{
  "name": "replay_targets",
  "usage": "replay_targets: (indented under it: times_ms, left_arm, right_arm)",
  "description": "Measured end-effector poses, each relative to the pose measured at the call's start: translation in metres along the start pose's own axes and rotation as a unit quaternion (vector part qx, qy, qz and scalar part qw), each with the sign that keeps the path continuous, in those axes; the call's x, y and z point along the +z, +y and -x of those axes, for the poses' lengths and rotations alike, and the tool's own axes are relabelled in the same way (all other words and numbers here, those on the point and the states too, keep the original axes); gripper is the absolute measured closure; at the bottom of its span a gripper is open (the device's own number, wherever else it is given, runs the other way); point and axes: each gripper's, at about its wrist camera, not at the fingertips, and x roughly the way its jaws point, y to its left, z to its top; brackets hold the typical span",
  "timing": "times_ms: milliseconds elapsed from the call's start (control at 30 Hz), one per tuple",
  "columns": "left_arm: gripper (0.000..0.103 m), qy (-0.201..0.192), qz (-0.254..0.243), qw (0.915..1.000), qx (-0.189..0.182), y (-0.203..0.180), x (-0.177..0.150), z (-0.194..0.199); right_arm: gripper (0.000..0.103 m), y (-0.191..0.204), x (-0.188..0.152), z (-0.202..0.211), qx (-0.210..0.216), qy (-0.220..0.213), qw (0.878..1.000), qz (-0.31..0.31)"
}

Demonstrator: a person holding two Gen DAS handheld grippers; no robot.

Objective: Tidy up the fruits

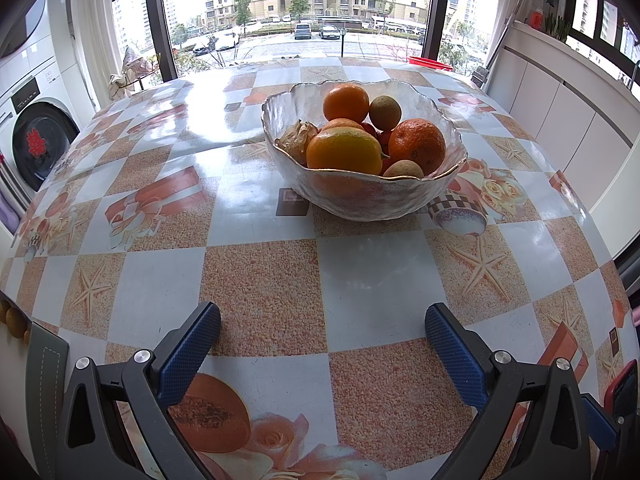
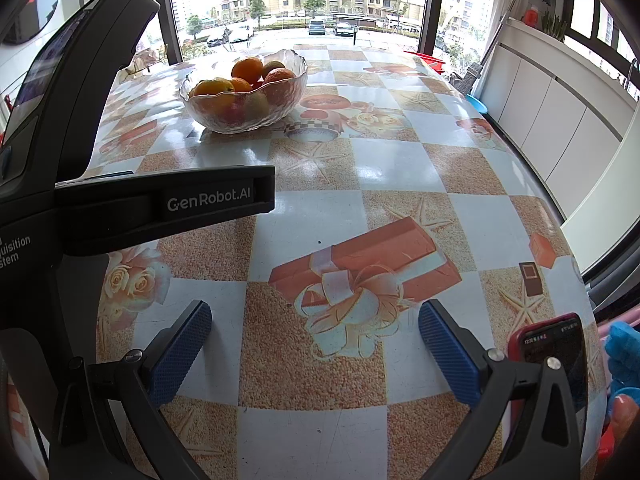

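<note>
A glossy table (image 1: pixel 360 272), covered in a checked oilcloth of white squares and grainy orange ones printed with starfish, roses and ribboned gift boxes, fills both views. Only the left wrist view shows a white washing machine (image 1: pixel 38 136) with a round dark door at the far left; only the right wrist view shows the black body of the left gripper's housing (image 2: pixel 168 204), lettered "GenRobot.AI", crossing its left side, and a blue dish (image 2: pixel 478 103) peeking over the table's right edge.

The bowl (image 1: pixel 360 196) is clear rippled glass with a wavy, gold-tinted rim. It stands on the far half of the table, straight ahead of the left gripper (image 1: pixel 322 336) and well to the far left of the right gripper (image 2: pixel 315 334). All the fruit lies heaped inside it: a large smooth orange-yellow fruit (image 1: pixel 344 151) at the front, a round orange (image 1: pixel 346 102) on top at the back, a dimpled mandarin (image 1: pixel 417 145) to the right, two small tan, matte round fruits (image 1: pixel 385 112) (image 1: pixel 403 169), a papery husked fruit (image 1: pixel 298 138) at the left wall, and small red fruits half hidden in the middle.

A phone in a red case (image 2: pixel 554 348) lies at the near right table edge, partly behind the right gripper's finger.

Both grippers hover over bare oilcloth with their blue, cross-hatched rubber pads (image 1: pixel 188 352) (image 2: pixel 180 350) spread wide and holding nothing.
</note>
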Motion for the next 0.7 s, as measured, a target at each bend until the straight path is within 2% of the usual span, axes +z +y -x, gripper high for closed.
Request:
replay_targets:
  times_ms: [700]
  left_arm:
    - [0.000, 0.000, 0.000, 1.0000, 0.000, 0.0000, 0.0000, 0.0000]
  right_arm:
    - [0.000, 0.0026, 0.0012, -0.0002, 0.000, 0.000, 1.000, 0.000]
